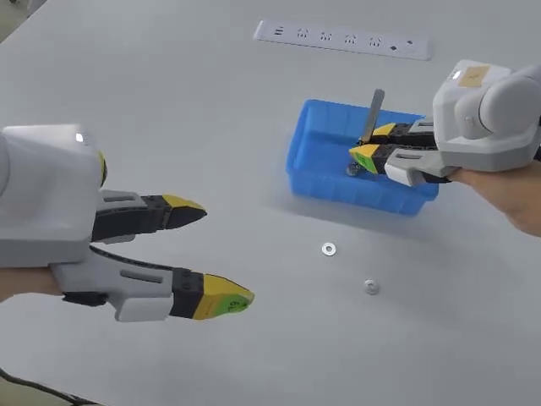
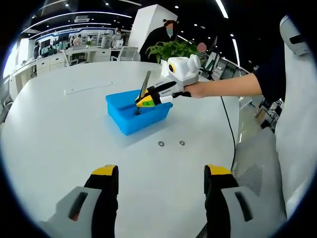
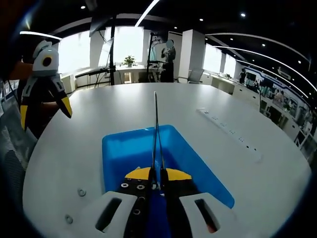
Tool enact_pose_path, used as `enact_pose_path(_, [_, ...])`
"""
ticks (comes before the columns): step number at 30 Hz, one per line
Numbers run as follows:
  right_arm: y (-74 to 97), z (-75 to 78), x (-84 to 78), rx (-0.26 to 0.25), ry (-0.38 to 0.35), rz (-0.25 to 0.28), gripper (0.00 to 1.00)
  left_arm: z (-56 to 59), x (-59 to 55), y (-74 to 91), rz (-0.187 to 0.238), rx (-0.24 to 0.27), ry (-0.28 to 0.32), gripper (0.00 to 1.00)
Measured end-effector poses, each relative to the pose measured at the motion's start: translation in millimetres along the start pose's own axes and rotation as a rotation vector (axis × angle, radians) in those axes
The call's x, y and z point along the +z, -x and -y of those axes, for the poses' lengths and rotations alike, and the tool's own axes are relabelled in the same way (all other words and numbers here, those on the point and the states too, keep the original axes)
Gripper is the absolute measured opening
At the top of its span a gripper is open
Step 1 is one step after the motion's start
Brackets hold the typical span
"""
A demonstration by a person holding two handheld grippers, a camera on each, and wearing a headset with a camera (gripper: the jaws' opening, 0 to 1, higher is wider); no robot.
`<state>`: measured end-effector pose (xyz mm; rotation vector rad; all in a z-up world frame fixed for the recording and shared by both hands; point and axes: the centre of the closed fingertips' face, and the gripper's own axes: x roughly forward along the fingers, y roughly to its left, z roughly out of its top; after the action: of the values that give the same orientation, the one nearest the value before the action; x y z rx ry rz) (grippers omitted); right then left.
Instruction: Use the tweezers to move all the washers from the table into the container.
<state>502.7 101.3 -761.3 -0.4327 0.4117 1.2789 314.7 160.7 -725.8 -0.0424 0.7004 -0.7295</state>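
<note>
Head view is looking steeply down at the table. Left gripper view is facing the container from well back; right gripper view is sitting just over it, sighting along the tweezers. All three are sharing the container.

Blue container: a solid bright blue, inside and out. Table: was plain pale grey. Washers: both were silver. Tweezers: were dull grey metal. Your left gripper and your right gripper: each had a white body, black jaws and yellow tips with a green mark. Power strip: was white, dotted with dark sockets.
</note>
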Motion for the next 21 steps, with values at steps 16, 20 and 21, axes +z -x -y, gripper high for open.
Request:
enact_pose_path(16, [18.9, -2.8, 16.7, 0.004, -0.003, 0.029, 0.1, -7.0, 113.8, -8.5, 0.185, -0.029, -0.167, 0.73])
enact_pose_path(20, [21.1, -6.2, 16.9, 0.016, 0.008, 0.026, 0.1, -18.5, 143.6, -26.8, 0.193, -0.033, -0.233, 0.68])
enact_pose_path(21, [21.8, -9.0, 16.6, 0.028, 0.016, 0.025, 0.1, -24.1, 149.5, -36.0, 0.181, -0.023, -0.249, 0.63])
